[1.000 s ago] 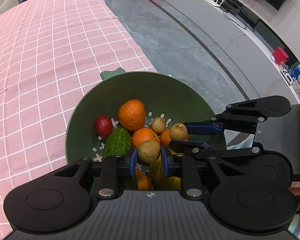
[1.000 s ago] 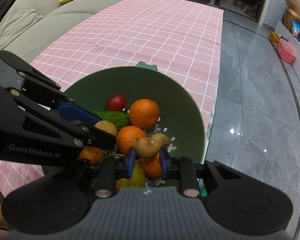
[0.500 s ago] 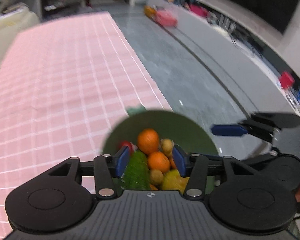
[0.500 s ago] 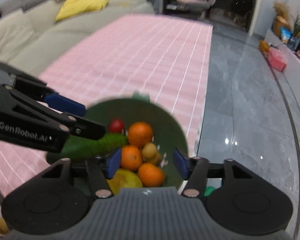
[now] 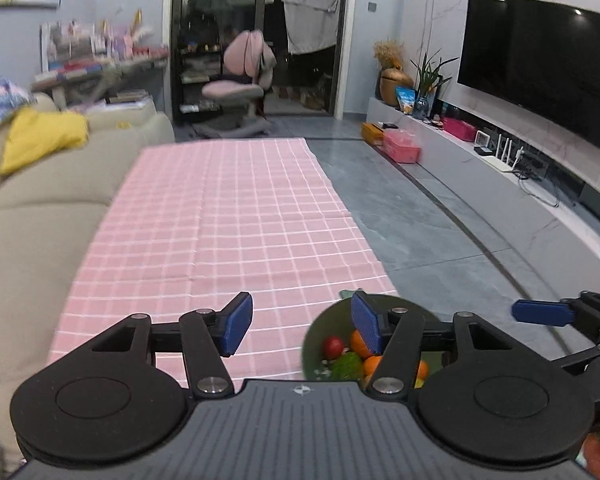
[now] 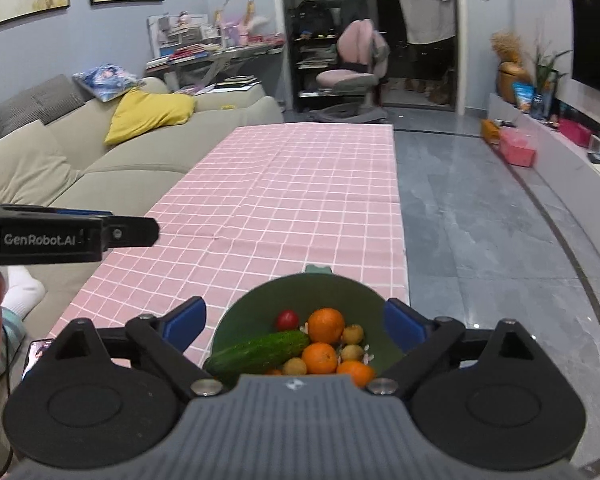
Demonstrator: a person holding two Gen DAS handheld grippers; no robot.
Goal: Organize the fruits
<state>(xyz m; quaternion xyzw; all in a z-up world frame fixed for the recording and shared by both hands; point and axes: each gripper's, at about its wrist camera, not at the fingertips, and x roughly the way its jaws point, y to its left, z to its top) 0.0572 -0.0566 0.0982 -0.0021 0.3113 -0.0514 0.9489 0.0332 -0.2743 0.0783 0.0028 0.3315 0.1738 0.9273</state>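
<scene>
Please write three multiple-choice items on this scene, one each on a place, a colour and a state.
1. Where does the round dark green bowl of fruit sit?
A. on the sofa
B. on the pink checked tablecloth, near its floor-side edge
C. on the floor

2. What colour is the small round tomato?
A. red
B. yellow
C. purple

3. How do the right tongs stand?
A. shut on an orange
B. shut on nothing
C. open and holding nothing

Answers: 1 B, the cloth shows beside and behind the bowl, with grey floor just past it. 2 A, it shows red beside the long green cucumber. 3 C, the blue pads stand wide apart on either side of the bowl; the left tongs are open too.
</scene>
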